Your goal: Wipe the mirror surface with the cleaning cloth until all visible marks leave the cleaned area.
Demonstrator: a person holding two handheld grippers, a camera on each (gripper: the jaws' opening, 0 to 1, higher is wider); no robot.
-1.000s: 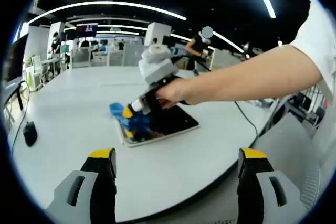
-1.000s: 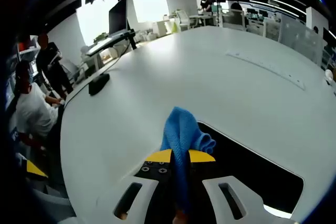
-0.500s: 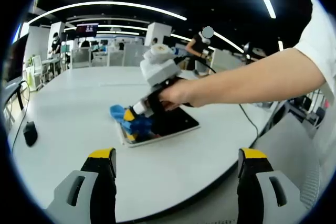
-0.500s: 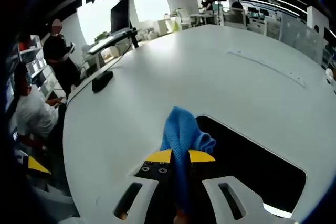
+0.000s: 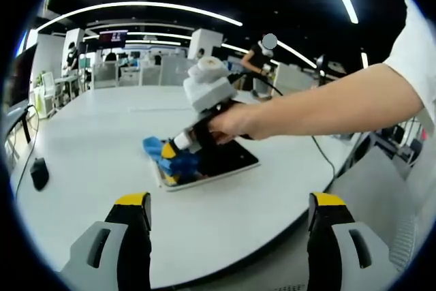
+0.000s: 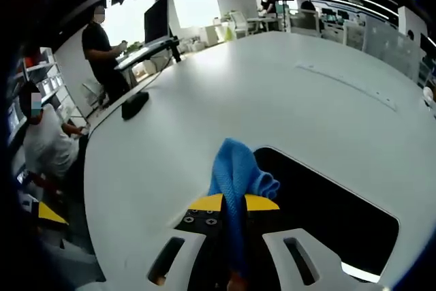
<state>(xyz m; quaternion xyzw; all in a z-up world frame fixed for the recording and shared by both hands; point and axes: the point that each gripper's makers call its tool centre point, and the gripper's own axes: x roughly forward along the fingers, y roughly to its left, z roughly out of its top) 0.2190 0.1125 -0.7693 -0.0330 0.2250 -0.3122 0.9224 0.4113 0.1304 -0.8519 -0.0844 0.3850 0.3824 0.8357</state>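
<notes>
So the right gripper (image 6: 234, 204) has its yellow-tipped jaws pinched tight on a bunched-up blue microfibre cleaning cloth (image 6: 238, 172), and the wad is pressed down at one end of the flat rectangular mirror with the pale frame (image 6: 327, 212). From the right gripper view the glass just reads as a dark slab reflecting the ceiling. In the left gripper view you can see the same thing from across the round white table (image 5: 88, 148): cloth at the mirror's near-left corner, a hand (image 5: 228, 123) wrapped around the tool. The left gripper (image 5: 228, 204) hangs back at the table edge with its jaws spread wide, nothing between them.

My take on doing this wipe well: the cloth is a narrow clump sticking out past the jaw tips, so each pass probably cleans a thin stripe. I'd go with overlapping strokes along the long side, working from this corner toward the far end, and keep the tool angled low so fabric touches the glass and not the yellow tips. The mirror sits loose on the table as far as I can tell, so pushing hard could skate it around; the idle left one could pin the frame. Can't make out any actual marks on the glass at this resolution, so I can't say how much is left
</notes>
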